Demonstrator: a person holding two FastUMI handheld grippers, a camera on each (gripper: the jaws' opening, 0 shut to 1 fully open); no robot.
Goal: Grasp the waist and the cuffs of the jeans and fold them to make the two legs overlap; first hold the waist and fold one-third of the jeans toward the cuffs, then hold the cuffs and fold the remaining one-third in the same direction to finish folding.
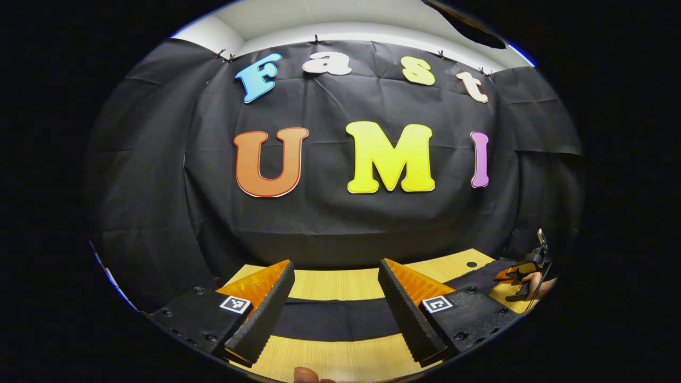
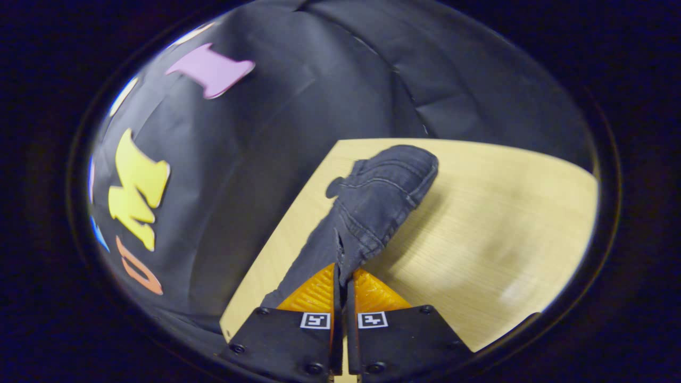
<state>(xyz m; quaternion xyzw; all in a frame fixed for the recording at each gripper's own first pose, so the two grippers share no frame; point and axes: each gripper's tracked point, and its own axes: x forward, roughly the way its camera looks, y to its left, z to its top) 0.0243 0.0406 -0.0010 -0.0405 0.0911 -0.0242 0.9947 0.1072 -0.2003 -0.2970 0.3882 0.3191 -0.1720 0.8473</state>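
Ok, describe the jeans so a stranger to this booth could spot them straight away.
Start at the light wooden table in front of the black cloth wall. The jeans lie across it as the one dark denim garment, stitched seams showing, with the right gripper pinching one end.

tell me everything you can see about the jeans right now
The jeans are dark charcoal denim with visible seams and stitching. They lie stretched along the light wooden table. In the right gripper view the right tongs are shut on an edge of the fabric, which bunches up beyond them. In the left gripper view the denim shows as a flat dark band across the table behind the open left tongs, which do not touch it.
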